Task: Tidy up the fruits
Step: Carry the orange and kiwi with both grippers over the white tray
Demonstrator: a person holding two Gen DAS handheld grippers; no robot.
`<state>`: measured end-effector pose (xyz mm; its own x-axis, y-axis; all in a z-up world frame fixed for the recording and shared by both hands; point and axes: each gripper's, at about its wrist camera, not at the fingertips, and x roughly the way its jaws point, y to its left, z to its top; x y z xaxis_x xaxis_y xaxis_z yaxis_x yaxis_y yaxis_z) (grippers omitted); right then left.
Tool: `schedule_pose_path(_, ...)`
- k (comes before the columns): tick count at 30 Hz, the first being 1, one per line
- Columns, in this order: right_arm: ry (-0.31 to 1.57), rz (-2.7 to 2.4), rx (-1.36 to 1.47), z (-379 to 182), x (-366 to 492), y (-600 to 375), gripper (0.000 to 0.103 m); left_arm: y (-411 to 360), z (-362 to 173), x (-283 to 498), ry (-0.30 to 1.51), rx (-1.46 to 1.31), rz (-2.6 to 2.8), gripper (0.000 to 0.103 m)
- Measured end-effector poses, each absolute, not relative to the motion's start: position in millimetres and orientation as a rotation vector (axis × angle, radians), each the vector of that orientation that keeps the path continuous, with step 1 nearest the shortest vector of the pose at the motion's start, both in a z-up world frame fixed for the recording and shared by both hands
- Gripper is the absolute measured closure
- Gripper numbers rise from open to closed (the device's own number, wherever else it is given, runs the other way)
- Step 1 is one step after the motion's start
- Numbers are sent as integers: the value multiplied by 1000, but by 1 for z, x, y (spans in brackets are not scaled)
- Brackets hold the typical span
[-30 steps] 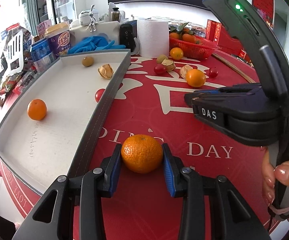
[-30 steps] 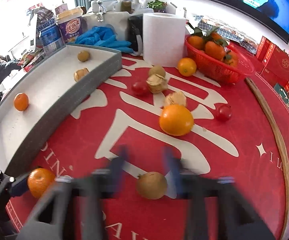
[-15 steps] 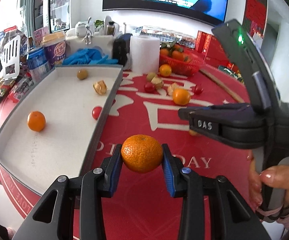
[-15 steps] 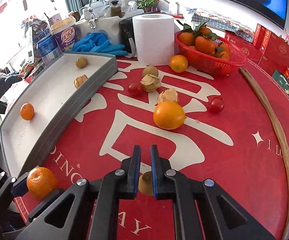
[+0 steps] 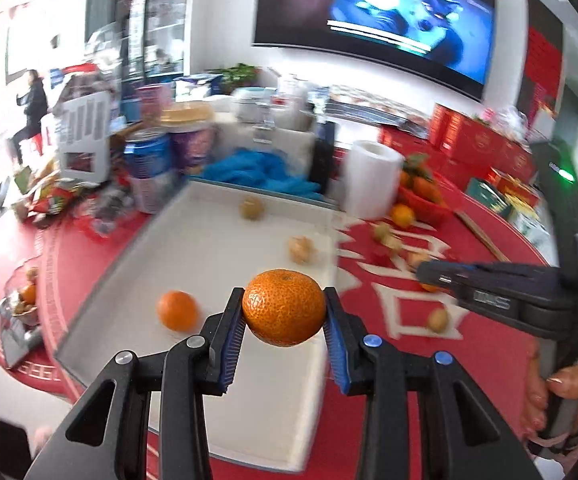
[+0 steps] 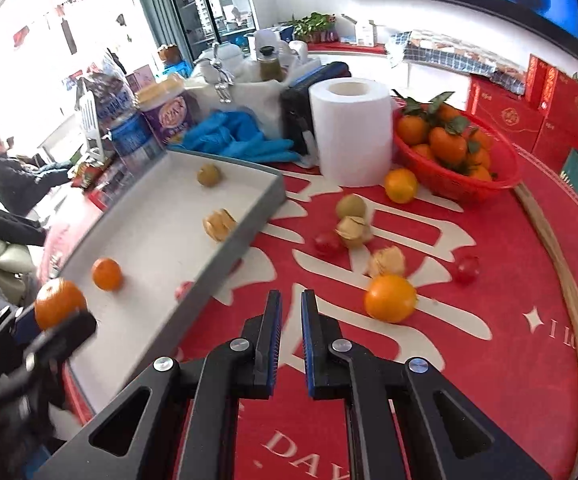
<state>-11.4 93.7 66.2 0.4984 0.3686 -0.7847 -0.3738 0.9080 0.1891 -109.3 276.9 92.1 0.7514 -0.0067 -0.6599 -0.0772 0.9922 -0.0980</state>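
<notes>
The mandarin (image 5: 284,306) sits between the blue pads of the left gripper (image 5: 285,330), which is clamped on its two sides. It hangs in the air above the near part of the white tray (image 5: 193,248), not touching the tray floor. In the right wrist view the same mandarin (image 6: 59,303) shows only at the far left edge, blurred, with the left gripper (image 6: 55,326) below it as a dark smear.

The right gripper (image 6: 288,342) has its pads drawn close together with only a thin slit, and nothing is between them; it is closed and empty, above the red tablecloth (image 6: 469,360) just beside the tray's grey wall (image 6: 225,264).

The left wrist view alone shows the hand (image 5: 561,400) on the handle of the right gripper (image 5: 441,276), and a small brownish fruit (image 5: 437,320) on the cloth below that gripper. The right wrist view does not show this fruit.

The right wrist view alone gives the loose fruits clearly: a large orange (image 6: 389,298), two papery husked fruits (image 6: 387,261), red small fruits (image 6: 467,268), and a red basket (image 6: 501,184) of leafy mandarins beside a paper roll (image 6: 351,132). Inside the tray lie a small orange (image 6: 106,273), a husked fruit (image 6: 219,224) and a greenish round fruit (image 6: 208,175).

The left wrist view is blurred almost everywhere except the gripper and mandarin, so the background items are hard to name. A red fruit (image 6: 183,290) near the tray wall is half hidden.
</notes>
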Motion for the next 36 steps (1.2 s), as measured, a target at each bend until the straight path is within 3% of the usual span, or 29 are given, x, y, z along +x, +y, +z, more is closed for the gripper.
schedule_pose_path(16,992,507,-101,64,-2,136,88,337,58,-84,799,-163,163,62)
schedule_pose_path(17,991,473,-123,60,-6,130,68,337,57,-84,800,-160,160,62)
schedule_pose_path(18,984,438,-142,55,-10,123,28,337,55,-83,802,-160,157,62)
schedule_pose_path(19,963,388,-155,49,-18,113,16,337,54,-82,804,-162,155,62)
schedule_pose_path(20,953,355,-163,46,-23,106,14,337,54,-81,806,-165,150,62)
schedule_pose_path(22,967,311,-163,34,-32,91,15,336,52,-77,808,-166,143,62)
schedule_pose_path(27,1042,282,-128,9,-23,81,56,331,46,-74,822,-169,123,62)
schedule_pose_path(28,1017,266,-135,10,-22,80,60,330,46,-75,821,-165,126,62)
schedule_pose_path(29,1017,261,-145,11,-21,81,72,331,46,-76,820,-164,126,62)
schedule_pose_path(36,1015,368,-61,36,-16,99,74,338,45,-74,823,-170,140,62)
